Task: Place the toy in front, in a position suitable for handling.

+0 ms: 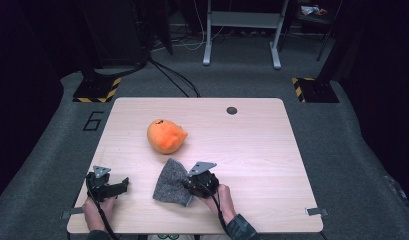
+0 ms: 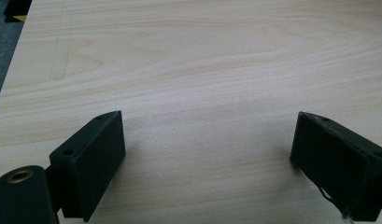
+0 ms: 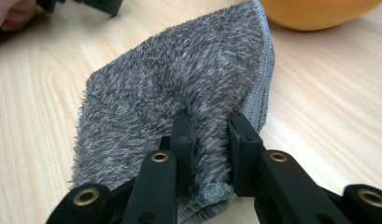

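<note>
open desk right and far, blocked centre-left

orange plush point(image 1: 166, 135) sits left of centre, grey cloth point(image 1: 173, 183) by the near edge; the desk point(image 1: 262, 160) lies bare toward the right edge and both far corners.

A dark number "6" point(image 1: 93, 121) on the grey floor left of the table point(image 1: 272, 165).

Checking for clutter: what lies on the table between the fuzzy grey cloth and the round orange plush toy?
Nothing: in the high view, bare light wood table separates the fuzzy grey cloth from the round orange plush toy.
</note>
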{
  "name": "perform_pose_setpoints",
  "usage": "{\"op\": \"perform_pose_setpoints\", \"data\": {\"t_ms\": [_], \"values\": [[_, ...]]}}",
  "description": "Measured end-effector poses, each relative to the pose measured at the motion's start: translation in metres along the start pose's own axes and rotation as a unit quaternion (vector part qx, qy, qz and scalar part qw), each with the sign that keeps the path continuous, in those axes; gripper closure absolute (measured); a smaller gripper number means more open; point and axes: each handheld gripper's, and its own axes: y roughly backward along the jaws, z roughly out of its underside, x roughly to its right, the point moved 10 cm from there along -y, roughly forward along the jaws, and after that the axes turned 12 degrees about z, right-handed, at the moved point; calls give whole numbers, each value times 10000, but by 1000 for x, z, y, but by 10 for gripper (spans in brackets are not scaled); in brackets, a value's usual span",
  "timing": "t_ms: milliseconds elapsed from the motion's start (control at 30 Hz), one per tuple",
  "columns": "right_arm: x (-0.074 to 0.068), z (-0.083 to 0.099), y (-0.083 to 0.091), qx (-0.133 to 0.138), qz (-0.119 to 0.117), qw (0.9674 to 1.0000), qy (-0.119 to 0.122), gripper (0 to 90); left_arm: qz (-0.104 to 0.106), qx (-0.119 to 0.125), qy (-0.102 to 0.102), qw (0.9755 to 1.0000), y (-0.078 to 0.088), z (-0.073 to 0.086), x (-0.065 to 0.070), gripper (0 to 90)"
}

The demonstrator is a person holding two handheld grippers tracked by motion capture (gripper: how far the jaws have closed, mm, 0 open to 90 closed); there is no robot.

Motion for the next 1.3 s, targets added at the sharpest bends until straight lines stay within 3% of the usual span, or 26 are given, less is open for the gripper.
{"op": "perform_pose_setpoints", "data": {"t_ms": [267, 500, 733, 1067, 1300], "values": [[33, -2, 25, 211, 356, 9986, -340, 749, -3, -2, -2, 10000, 0, 0, 0, 95], [67, 0, 48, 367, 696, 9944, -703, 748, 0, -1, -1, 10000, 0, 0, 0, 95], [90, 6, 63, 424, 962, 9908, -857, 748, -1, -1, -2, 10000, 0, 0, 0, 95], [136, 30, 89, 413, 1493, 9796, -1280, 747, -2, 1, -3, 10000, 0, 0, 0, 95], [172, 53, 110, 353, 1992, 9657, -1627, 747, -4, 2, -4, 10000, 0, 0, 0, 95]]}}
